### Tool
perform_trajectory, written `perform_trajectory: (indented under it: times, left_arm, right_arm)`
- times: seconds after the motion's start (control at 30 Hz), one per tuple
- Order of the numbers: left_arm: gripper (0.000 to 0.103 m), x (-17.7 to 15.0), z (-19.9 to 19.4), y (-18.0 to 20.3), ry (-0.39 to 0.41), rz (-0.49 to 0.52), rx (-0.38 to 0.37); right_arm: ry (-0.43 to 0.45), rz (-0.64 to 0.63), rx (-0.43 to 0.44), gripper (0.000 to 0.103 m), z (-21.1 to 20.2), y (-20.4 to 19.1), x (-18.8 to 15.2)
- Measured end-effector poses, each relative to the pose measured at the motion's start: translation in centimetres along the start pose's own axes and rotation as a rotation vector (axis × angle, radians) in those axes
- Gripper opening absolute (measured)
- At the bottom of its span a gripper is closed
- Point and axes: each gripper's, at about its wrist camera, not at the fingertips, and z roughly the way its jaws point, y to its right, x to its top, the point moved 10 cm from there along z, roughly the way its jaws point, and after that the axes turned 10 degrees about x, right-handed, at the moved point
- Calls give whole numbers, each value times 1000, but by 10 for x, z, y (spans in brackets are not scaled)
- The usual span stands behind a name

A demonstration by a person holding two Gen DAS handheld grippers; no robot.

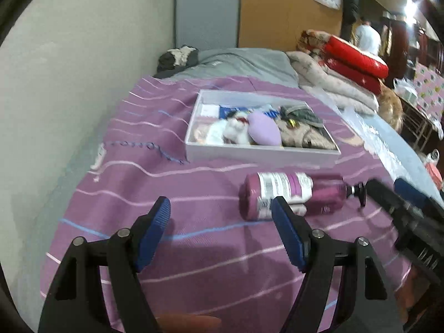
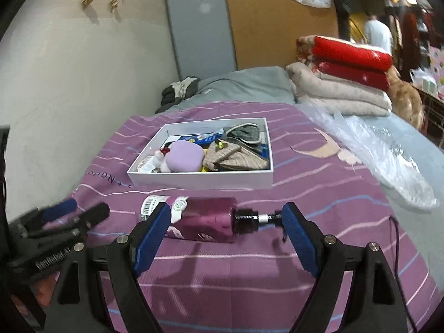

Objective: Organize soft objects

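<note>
A white tray [image 1: 260, 154] on the purple bedspread holds soft things: a lilac cushion [image 1: 263, 129], a white plush toy [image 1: 236, 130], beige and grey cloths [image 1: 302, 133]. In the right wrist view the tray [image 2: 199, 179] sits further back, with the cushion [image 2: 184, 156] in it. A magenta pump bottle [image 1: 291, 195] lies on its side in front of the tray. My left gripper [image 1: 220, 222] is open and empty, left of the bottle. My right gripper [image 2: 226, 222] is open, its fingers either side of the bottle [image 2: 205, 219], above it.
Folded red and beige quilts [image 2: 344, 80] are stacked at the back right. A clear plastic bag [image 2: 383, 155] lies on the bed's right side. A grey pillow [image 2: 244, 86] and dark clothing [image 2: 177, 88] lie by the wall. A person stands far back.
</note>
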Motion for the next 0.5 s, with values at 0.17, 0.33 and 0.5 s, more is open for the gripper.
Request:
perform_trajectory:
  times: [0.17,0.33,0.5]
  left_arm:
    - [76,-9,2,4,21,30,31]
    - [76,-9,0,6,42,40,27]
    - [84,-9,-8,12,87,74,34]
  right_arm:
    - [56,-7,-35,83,-12,3,-2]
    - [74,-97,-48,83,-16,-15,-4]
    - [89,-130,-64,83,-20,-21,-4]
